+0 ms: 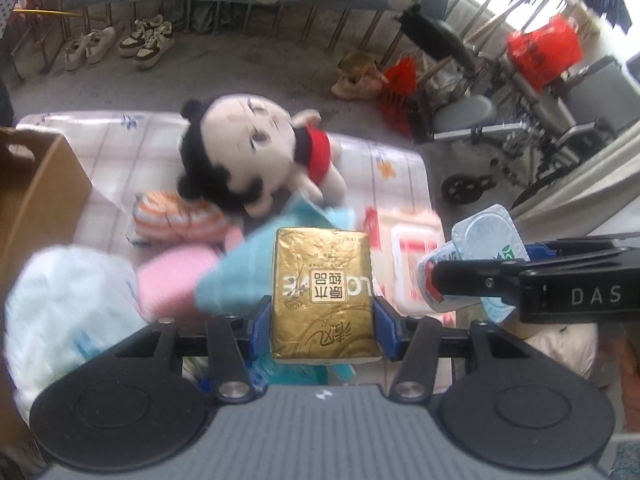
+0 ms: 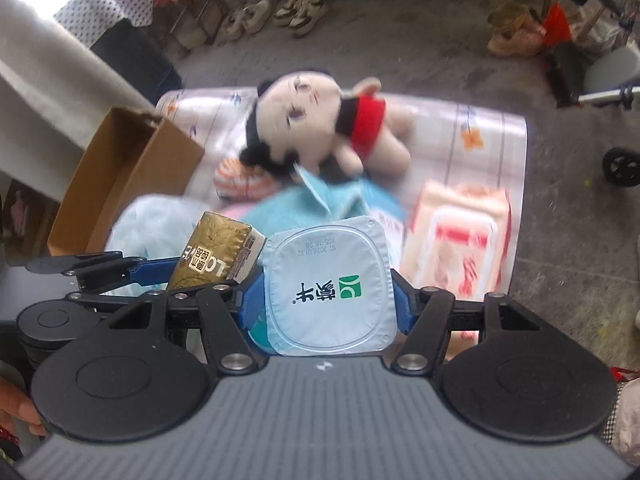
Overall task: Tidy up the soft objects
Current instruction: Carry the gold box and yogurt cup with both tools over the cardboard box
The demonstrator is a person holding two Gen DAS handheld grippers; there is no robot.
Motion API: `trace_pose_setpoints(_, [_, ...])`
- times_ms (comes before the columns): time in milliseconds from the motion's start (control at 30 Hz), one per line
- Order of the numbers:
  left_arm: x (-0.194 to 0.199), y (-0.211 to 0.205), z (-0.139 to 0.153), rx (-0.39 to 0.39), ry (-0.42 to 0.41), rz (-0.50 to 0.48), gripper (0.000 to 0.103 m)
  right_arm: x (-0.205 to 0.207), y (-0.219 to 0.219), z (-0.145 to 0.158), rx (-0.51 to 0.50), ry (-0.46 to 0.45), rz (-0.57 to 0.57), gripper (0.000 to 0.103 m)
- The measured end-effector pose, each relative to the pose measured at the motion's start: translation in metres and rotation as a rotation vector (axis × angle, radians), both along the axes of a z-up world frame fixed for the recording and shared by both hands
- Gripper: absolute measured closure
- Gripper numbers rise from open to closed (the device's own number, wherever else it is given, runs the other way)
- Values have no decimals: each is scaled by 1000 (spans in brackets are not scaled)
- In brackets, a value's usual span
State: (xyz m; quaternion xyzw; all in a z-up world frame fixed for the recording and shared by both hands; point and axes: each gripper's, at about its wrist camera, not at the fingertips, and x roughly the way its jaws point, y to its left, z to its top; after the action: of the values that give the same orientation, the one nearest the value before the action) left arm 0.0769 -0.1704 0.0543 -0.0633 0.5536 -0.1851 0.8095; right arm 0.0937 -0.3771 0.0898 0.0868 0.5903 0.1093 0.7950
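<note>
My left gripper (image 1: 322,320) is shut on a gold tissue pack (image 1: 322,288), held above the table; the pack also shows in the right wrist view (image 2: 214,256). My right gripper (image 2: 326,300) is shut on a pale blue yogurt cup (image 2: 326,284), which also shows at the right of the left wrist view (image 1: 476,252). Below lie a plush doll with black hair and red top (image 1: 256,152) (image 2: 316,124), a teal cloth (image 1: 240,272) (image 2: 320,204), a pink cloth (image 1: 176,280), an orange striped soft item (image 1: 176,220) (image 2: 240,180) and a pale blue plastic bag (image 1: 68,308).
An open cardboard box (image 1: 36,192) (image 2: 124,176) stands at the table's left. A red-and-white wipes pack (image 1: 408,256) (image 2: 456,240) lies at the right. The checked tablecloth (image 1: 128,148) covers the table. Shoes (image 1: 120,44), red bags and a wheelchair (image 1: 520,128) are on the floor beyond.
</note>
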Motion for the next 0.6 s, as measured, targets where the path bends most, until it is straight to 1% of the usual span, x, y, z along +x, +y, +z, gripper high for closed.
trace_pose_setpoints(100, [17,32,15,-36,1,6,50,18,32,18,-16,-18,-20,42])
trace_pose_setpoints(167, [30,59,28,-62,-4,19,50,29,58,28,-12,-21,-38,42])
trace_pose_setpoints(233, [38,88,41,-71,-17,33,50,40,87,36,-1,-25,-43,42])
trace_pose_setpoints(333, [50,133,59,-52,-48,62,50,57,138,45,15,-32,-22,42])
trace_pose_setpoints(400, [58,163,65,-41,-57,91,50,71,172,48,32,-34,-1,42])
trace_pose_setpoints(500, [69,215,68,-21,-64,153,50,89,226,52,56,-41,43,42])
trace_pose_setpoints(600, [77,262,65,8,-60,212,50,109,280,47,88,-35,85,42])
